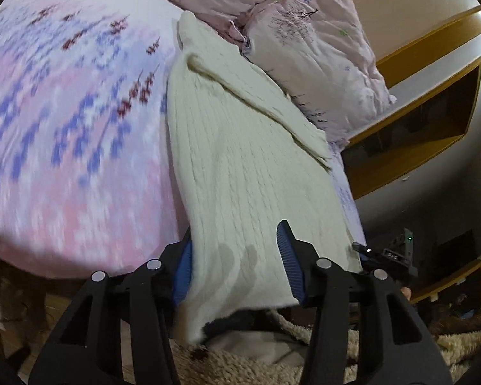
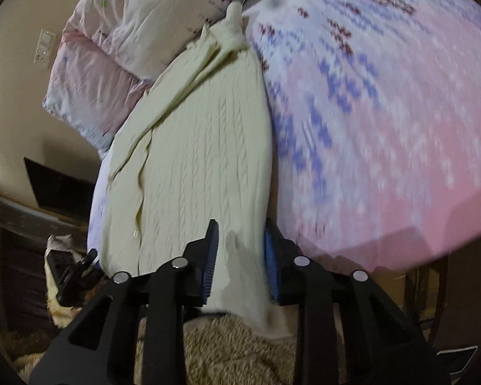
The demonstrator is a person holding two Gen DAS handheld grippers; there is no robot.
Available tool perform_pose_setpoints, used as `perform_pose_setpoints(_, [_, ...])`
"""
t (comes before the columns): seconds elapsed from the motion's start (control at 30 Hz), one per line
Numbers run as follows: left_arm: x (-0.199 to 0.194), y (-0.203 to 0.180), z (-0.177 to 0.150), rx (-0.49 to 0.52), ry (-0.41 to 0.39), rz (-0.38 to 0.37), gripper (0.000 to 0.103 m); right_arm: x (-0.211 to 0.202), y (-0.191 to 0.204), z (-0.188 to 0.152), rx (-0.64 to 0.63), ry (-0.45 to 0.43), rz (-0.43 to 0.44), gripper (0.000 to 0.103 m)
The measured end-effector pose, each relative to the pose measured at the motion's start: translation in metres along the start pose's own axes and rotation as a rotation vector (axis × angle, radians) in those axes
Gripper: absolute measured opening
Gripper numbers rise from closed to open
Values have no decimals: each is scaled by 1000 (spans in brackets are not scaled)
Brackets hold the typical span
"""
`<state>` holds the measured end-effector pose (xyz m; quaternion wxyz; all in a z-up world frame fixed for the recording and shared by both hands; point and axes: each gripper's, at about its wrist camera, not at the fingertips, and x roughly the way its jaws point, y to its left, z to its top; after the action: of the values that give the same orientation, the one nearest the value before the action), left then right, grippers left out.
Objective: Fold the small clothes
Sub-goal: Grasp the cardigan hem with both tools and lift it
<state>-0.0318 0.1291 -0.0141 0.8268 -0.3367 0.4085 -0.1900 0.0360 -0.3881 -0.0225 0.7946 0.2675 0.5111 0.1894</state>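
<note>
No brand, label or writing can be read anywhere here.

The cream sweater [image 1: 240, 166] is a thick cable-knit, its ribs and twisted cables running the length of the body, the wool soft and slightly fuzzy. It lies stretched along the edge of the bed [image 1: 64, 128], with a sleeve folded diagonally across its upper part and a narrow end bunched up against the pillows [image 1: 314, 48]. Its near hem hangs off the bed's edge, above a shaggy beige rug [image 1: 304, 353] on the floor.

The bed is covered by a smooth sheet printed in pink, white and violet flower spikes with dark red sprigs, blurred in both views. The pillows, at the far end of the sweater, are crumpled pale pink cotton with small tree and blossom prints.

The left gripper [image 1: 237, 266] has its black jaws spread wide, the ribbed blue pads [image 1: 288, 256] standing either side of the sweater's hem, with cloth lying between them but not pinched. The right gripper [image 2: 240, 263] is narrower, also astride the hem at the sweater's other corner [image 2: 240, 272]; whether its pads actually press the knit I cannot tell.

Beyond the sweater, away from the bed, a wooden-framed dark recess [image 1: 426, 122] is set in the wall.
</note>
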Motion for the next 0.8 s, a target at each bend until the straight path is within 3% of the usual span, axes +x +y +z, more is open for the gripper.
perform_pose_setpoints(0.23, [0,-8,-17,-12,70,-3,40,-2,10,-19,-63,45,-15,16])
perform_pose_setpoints(0.33, [5,-9,-22,-17,111,9,30,3,16,-18,-82,50,-24,11])
perform_pose_setpoints(0.4, [8,-10,-22,-13,124,21,13,3,18,-16,-92,40,-33,8])
perform_pose_setpoints(0.47, [8,-14,-20,10,120,28,7,-2,22,-13,-107,2,-37,7])
perform_pose_setpoints(0.6, [2,-25,-6,78,75,63,5,-17,41,-3,-180,-123,-70,7])
perform_pose_setpoints(0.8, [-9,-51,45,204,-60,135,5,-39,79,25,-308,-347,-119,6])
